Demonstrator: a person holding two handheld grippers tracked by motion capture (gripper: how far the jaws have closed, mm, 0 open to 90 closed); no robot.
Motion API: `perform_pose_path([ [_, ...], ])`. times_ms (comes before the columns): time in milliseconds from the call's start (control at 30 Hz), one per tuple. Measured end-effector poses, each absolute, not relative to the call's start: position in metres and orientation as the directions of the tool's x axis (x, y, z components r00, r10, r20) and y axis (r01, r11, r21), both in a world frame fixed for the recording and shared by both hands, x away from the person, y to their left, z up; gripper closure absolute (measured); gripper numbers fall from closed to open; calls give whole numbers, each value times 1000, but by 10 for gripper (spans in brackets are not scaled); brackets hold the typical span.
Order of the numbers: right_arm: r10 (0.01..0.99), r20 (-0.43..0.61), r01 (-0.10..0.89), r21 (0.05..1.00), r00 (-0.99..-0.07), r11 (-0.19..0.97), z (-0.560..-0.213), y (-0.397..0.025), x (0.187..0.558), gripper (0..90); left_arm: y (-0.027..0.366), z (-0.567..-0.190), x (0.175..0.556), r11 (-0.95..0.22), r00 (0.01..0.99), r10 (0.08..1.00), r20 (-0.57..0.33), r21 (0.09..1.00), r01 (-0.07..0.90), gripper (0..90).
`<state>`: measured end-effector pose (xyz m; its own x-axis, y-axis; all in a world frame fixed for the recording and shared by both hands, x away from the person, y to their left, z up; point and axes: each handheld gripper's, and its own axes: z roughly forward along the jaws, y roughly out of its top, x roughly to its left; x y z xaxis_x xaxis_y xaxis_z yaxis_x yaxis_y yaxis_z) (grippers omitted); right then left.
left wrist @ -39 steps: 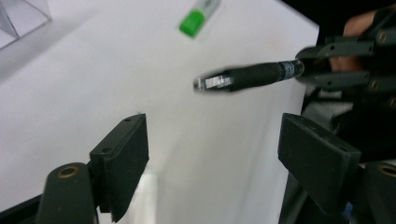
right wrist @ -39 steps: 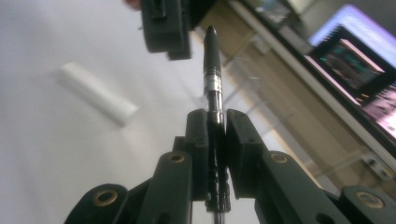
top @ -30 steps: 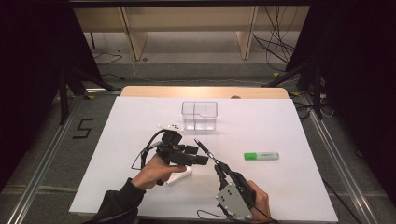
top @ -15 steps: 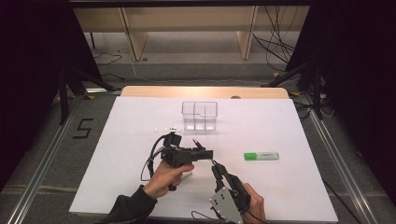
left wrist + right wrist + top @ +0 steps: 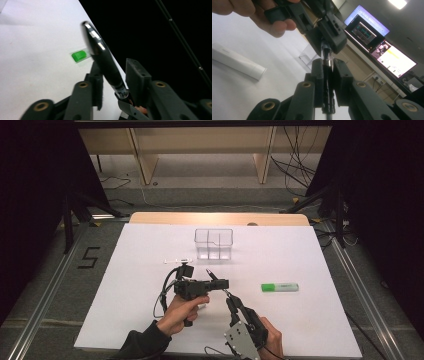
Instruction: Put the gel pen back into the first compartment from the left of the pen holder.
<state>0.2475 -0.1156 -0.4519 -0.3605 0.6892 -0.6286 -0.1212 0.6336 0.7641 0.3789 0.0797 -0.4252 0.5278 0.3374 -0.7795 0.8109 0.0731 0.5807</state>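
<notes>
Both grippers work on one black pen (image 5: 220, 287), held in the air just in front of the clear box (image 5: 214, 243) and a little toward the person. The right gripper (image 5: 231, 299) pinches the pen's lower barrel, its jaws pressed together on it, as its own view shows (image 5: 327, 82). The left gripper (image 5: 222, 284) comes across from the left; in the right gripper view its jaws (image 5: 329, 37) appear to clamp the pen's upper part, while in its own view the pen (image 5: 102, 60) rises between jaws that look slightly parted, so I cannot tell whether it truly grips

The step in hand looks like pulling the pen apart or uncapping it. The next move calls for a straight pull along the barrel, the right gripper steady, the left firm enough not to slip

Counted: one pen, one box with several compartments, one green marker (image 5: 279, 287) lying on the counter (image 5: 320, 320) to the right of the box and nearer the person, one white tube (image 5: 179, 261) just left of the box, and another white piece (image 5: 237, 63) below the left hand (image 5: 181, 312)
</notes>
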Motion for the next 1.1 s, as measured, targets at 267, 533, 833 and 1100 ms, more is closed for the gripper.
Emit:
perform_pose_path([
  [267,700,-609,-101,777,-374,622,-454,-118,251,797,81,-430,382,77,516,244,-821,547,834,785],
  [533,722,-539,-67,818,-434,571,-448,-127,253,585,85,-419,382,72,593,307,-745,639,766,789],
  [833,748,-427,16,864,-508,504,-443,-140,256,454,102,-391,401,67,670,464,-580,777,626,789],
  [1100,759,-361,81,877,-541,474,-445,-147,259,397,128,-365,428,78,652,581,-487,831,551,788],
])
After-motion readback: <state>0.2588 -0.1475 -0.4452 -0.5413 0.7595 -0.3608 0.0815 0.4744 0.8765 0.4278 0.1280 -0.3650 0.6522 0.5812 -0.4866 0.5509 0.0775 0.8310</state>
